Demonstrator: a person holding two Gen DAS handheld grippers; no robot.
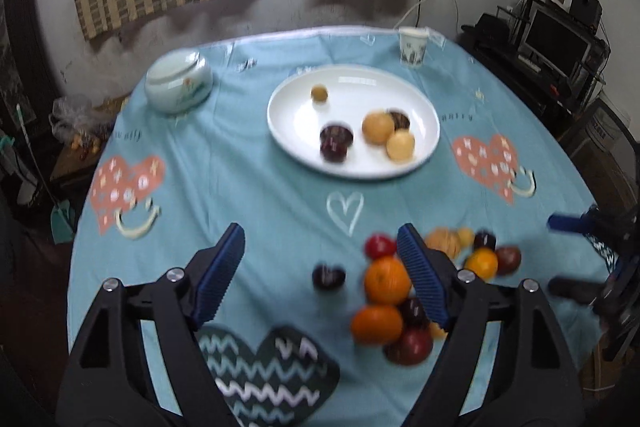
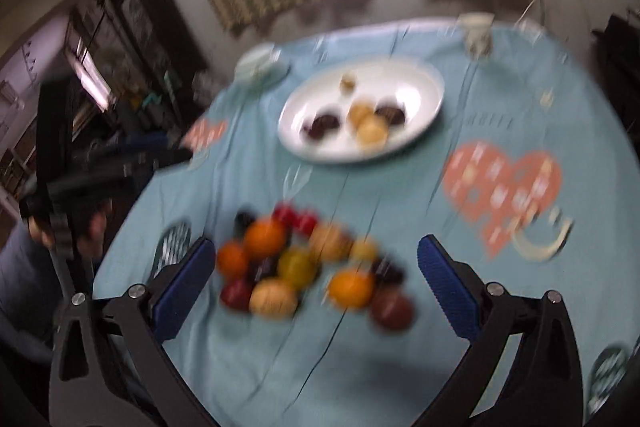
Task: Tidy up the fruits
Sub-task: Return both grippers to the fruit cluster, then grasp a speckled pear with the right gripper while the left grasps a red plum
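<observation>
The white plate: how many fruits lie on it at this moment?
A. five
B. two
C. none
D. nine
A: in the left wrist view the white plate carries one small greenish fruit, two dark fruits and two yellow ones, while the rest of the fruit sits in a heap on the tablecloth.

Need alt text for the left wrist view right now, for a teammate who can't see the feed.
The open left gripper, holding nothing, hovers over a blue tablecloth beside a loose pile of fruit. Farther back, a white plate holds five fruits. A lidded bowl and a paper cup stand near the far edge.
</observation>
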